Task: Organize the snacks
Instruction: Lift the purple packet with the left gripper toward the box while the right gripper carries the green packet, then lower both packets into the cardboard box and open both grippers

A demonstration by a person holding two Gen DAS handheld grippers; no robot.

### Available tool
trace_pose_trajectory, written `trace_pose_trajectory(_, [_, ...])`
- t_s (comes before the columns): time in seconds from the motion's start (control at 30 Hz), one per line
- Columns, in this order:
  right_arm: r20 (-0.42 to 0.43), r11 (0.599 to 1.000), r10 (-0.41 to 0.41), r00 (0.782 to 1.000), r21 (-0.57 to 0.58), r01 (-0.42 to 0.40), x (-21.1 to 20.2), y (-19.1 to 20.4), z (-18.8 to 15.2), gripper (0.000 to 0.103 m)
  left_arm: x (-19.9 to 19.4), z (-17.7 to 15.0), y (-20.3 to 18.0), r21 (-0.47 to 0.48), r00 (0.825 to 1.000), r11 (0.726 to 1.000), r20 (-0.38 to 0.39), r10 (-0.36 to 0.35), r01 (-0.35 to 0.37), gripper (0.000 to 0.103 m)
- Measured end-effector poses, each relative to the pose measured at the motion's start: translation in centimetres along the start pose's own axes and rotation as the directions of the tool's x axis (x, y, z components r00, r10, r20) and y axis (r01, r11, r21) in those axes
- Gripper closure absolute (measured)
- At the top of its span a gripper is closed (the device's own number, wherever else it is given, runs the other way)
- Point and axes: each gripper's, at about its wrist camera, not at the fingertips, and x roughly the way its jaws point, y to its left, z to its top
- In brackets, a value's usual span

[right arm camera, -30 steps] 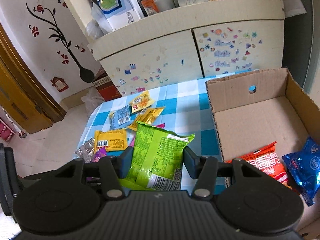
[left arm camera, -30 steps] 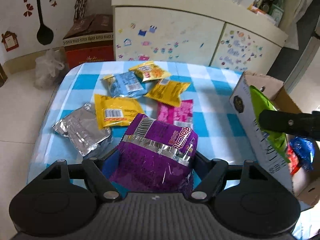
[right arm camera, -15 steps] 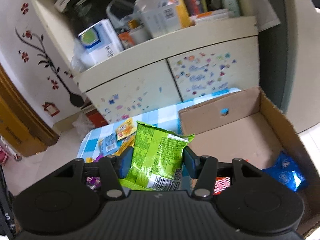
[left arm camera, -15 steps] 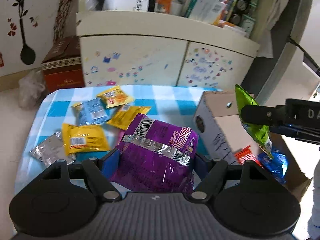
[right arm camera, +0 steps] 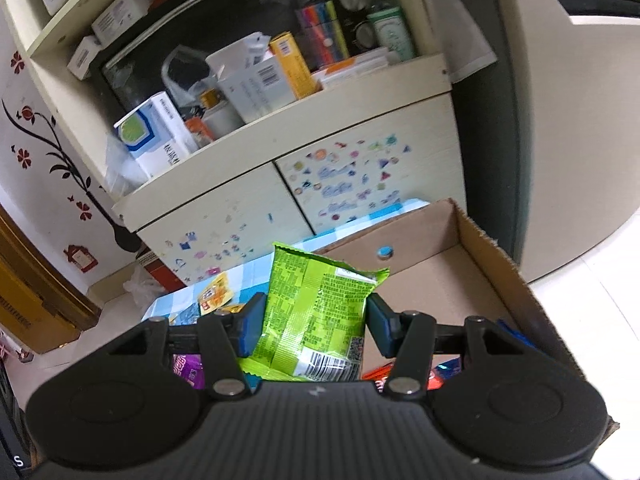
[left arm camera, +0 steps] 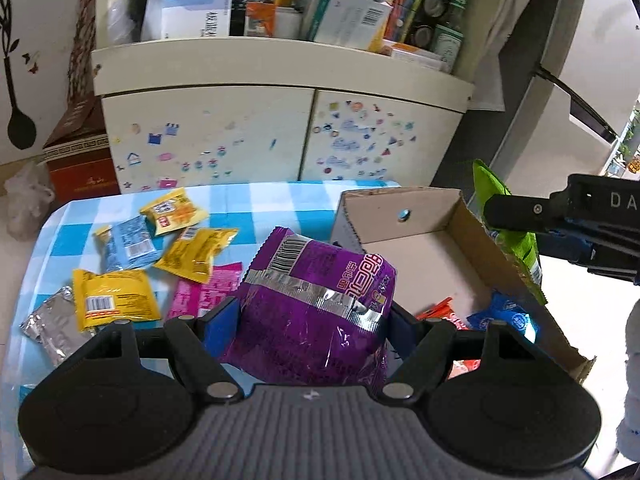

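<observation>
**Two snack bags held, one in each gripper, at the cardboard box**

A purple snack bag (left arm camera: 316, 304) is clamped between the blue pads of the left gripper (left arm camera: 310, 320); the jaws are set moderately wide, pressed against the bag's two sides. The bag is held upright, barcode uppermost, above the near edge of the blue-and-white checked table (left arm camera: 276, 204) and just beside the left wall of the cardboard box (left arm camera: 436, 248).

A green snack bag (right arm camera: 316, 316) is gripped by the right gripper (right arm camera: 314, 328), with the jaws drawn closer together than those of the left and both pads pressed on the bag's sides. It is held over the box, whose far wall, pierced by a round hole, is seen behind it. In the left wrist view the same green bag (left arm camera: 508, 220) is seen edge-on beside the box's right wall.

Inside the box a red packet (left arm camera: 440, 314) and a blue packet (left arm camera: 508, 314) are lying. On the table to the left are spread yellow packets (left arm camera: 114, 298), a light blue packet (left arm camera: 126, 242), a pink packet (left arm camera: 200, 292) and a silver packet (left arm camera: 50, 326).
</observation>
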Motion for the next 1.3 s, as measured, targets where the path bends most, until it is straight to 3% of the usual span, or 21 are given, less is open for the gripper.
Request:
trace_pose_trajectory(0.43, [0.023, 0.999, -0.031, 0.999, 0.041, 0.03, -1.3, -3.0, 0.8, 0.049, 0.9, 0.7, -3.6, 0.062, 0.995, 0.994, 0.015, -0.094, 0.093, 0.022])
trace_pose_trajectory(0.73, [0.031, 0.993, -0.062, 0.998, 0.103, 0.059, -1.6, -5.0, 1.5, 0.048, 2.1, 0.0, -6.6, 0.113, 0.981, 0.974, -0.002, -0.195, 0.194, 0.022])
trace_pose_trajectory(1.03, [0.017, 0.987, -0.104, 0.994, 0.126, 0.101, -1.3, -5.9, 1.5, 0.048, 3.5, -1.6, -9.4, 0.161, 0.967, 0.954, -0.041, -0.251, 0.254, 0.022])
trace_pose_trajectory(1.17, [0.015, 0.982, -0.122, 0.992, 0.147, 0.118, -1.2, -6.2, 1.5, 0.044, 3.5, -1.9, -9.9, 0.175, 0.967, 0.951, -0.028, -0.254, 0.255, 0.012])
trace_pose_trajectory(1.27, [0.021, 0.98, -0.134, 0.991, 0.151, 0.129, -1.2, -6.2, 1.6, 0.028, 3.0, -1.7, -9.8, 0.17, 0.968, 0.954, -0.001, -0.251, 0.247, 0.002])
trace_pose_trajectory(1.3, [0.026, 0.98, -0.136, 0.99, 0.149, 0.131, -1.2, -6.1, 1.6, 0.027, 2.8, -1.6, -9.7, 0.17, 0.969, 0.956, 0.007, -0.245, 0.241, 0.001])
